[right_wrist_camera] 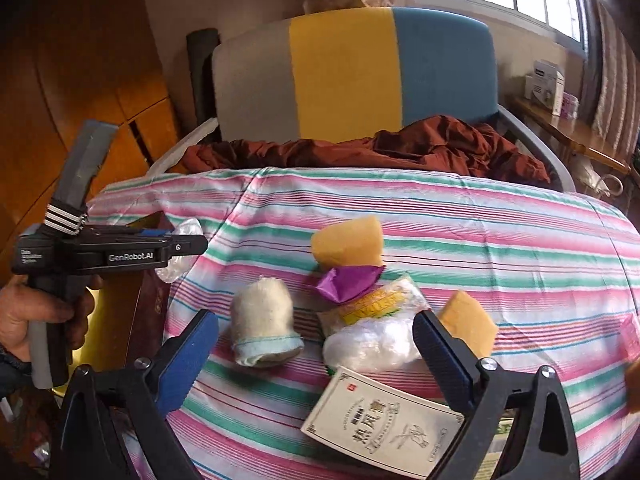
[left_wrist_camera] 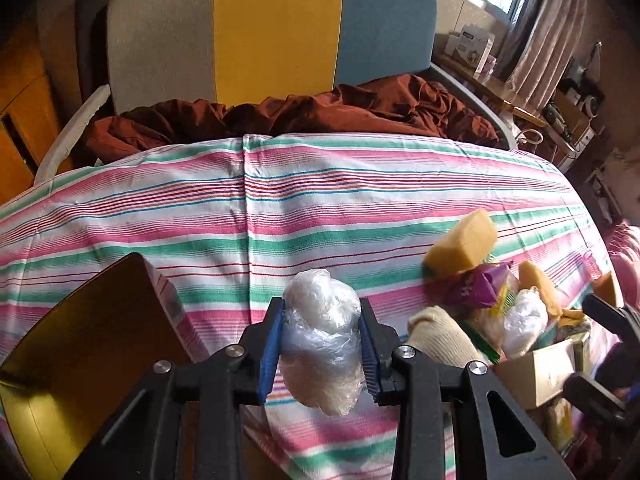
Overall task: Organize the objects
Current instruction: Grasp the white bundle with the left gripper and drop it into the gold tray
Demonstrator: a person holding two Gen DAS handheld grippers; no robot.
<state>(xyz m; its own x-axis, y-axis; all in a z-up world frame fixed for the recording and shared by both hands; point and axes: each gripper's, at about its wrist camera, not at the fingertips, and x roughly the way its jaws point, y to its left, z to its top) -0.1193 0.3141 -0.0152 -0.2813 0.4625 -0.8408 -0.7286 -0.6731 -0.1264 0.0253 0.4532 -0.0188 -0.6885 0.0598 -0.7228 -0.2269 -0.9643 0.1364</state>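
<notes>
Left hand-held gripper (left_wrist_camera: 323,346) clamped on a plastic-wrapped bundle (left_wrist_camera: 320,344), lifted above the striped bed (left_wrist_camera: 200,208) beside the box (left_wrist_camera: 80,344): slippery film, easily dropped. Right hand-held gripper (right_wrist_camera: 316,352) spread wide over the pile, may nudge the sponge (right_wrist_camera: 347,242) off.

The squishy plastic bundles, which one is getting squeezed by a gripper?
The clear plastic bundle pinched in the left gripper. The other plastic bundle lies loose on the striped cloth, between the open right gripper's fingers.

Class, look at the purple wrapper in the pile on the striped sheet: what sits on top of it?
A yellow sponge rests on the purple wrapper. Whatever lies beneath the wrapper is mostly covered; only a yellow-printed packet shows.
</notes>
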